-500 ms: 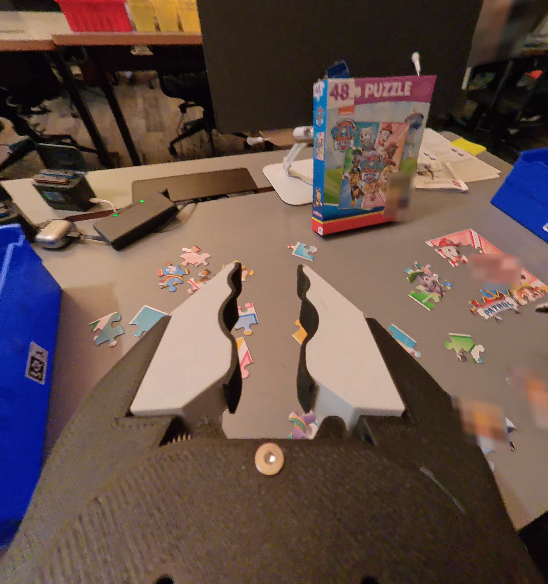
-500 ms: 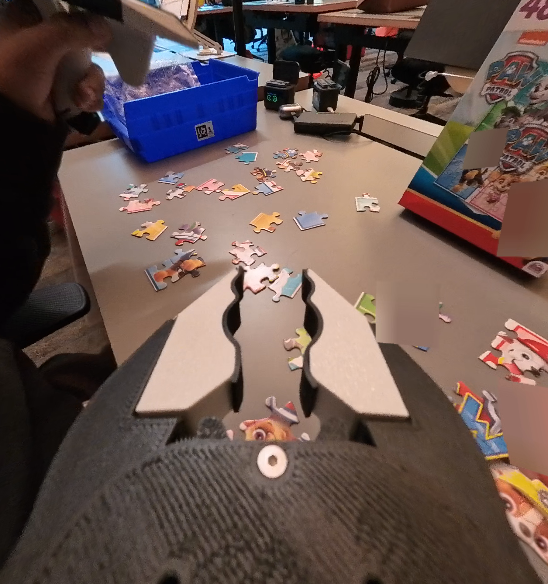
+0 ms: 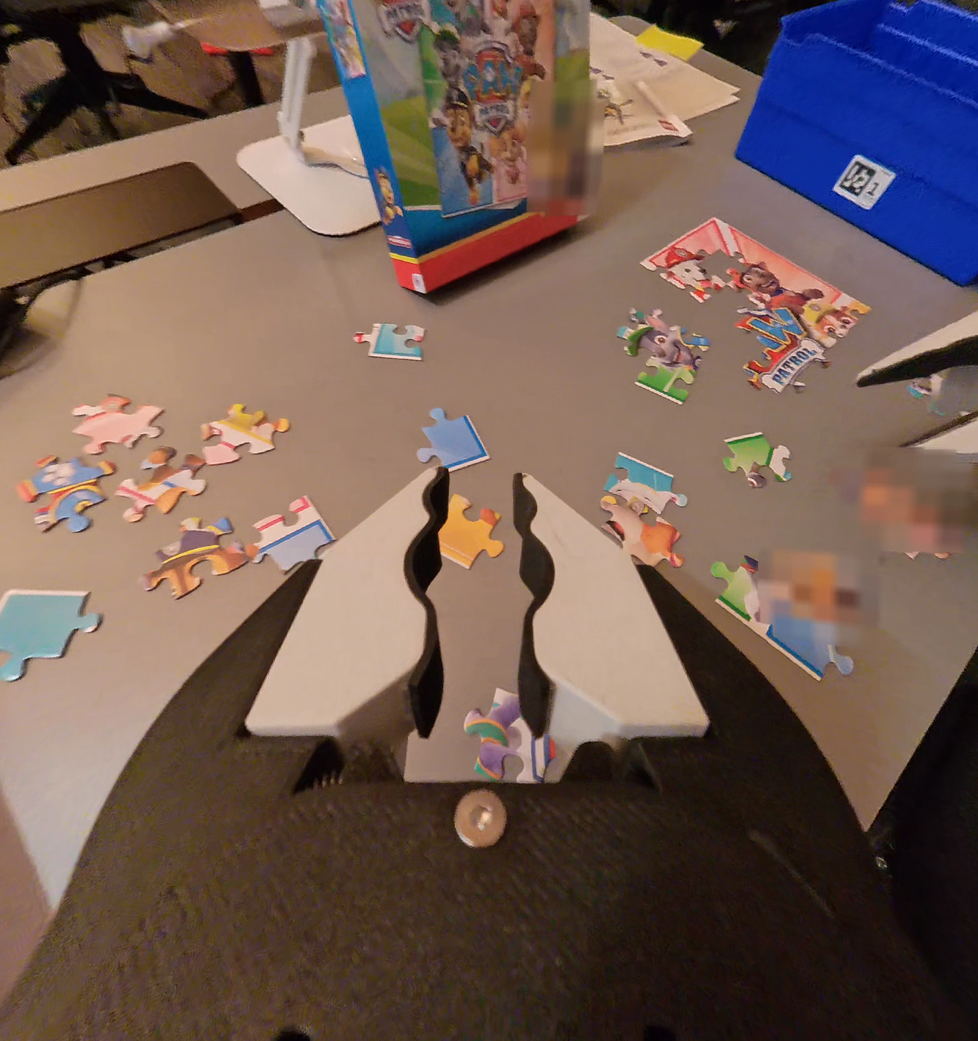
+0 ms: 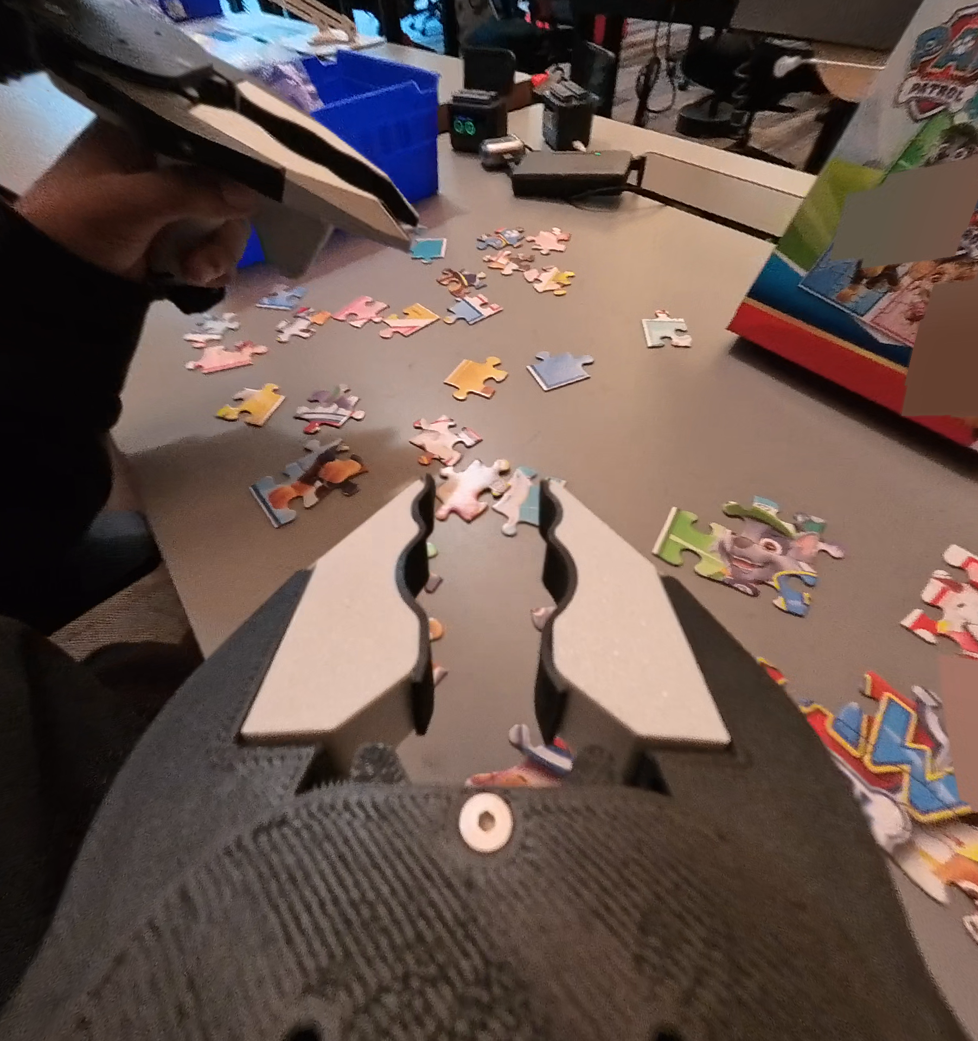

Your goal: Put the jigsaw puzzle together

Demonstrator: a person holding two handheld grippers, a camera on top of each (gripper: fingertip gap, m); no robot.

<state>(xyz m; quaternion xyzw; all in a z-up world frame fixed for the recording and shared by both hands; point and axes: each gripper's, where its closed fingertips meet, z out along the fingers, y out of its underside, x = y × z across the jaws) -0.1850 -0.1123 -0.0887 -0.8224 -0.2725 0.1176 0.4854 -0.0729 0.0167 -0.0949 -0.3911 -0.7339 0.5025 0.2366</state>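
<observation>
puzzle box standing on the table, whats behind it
Behind the puzzle box the left wrist view shows a white stand to its left and loose papers to its right. Whatever sits directly behind the box is covered by it.

Dim warm light, blurred wide-angle edges

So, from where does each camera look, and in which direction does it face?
Left wrist view: on the left gripper, facing along its open fingers over the grey table to the puzzle box; the right gripper's tips show at the right edge.
Right wrist view: on the right gripper, facing across loose pieces to a blue bin; the person's hand shows.
Shared: the orange piece, the box.
</observation>
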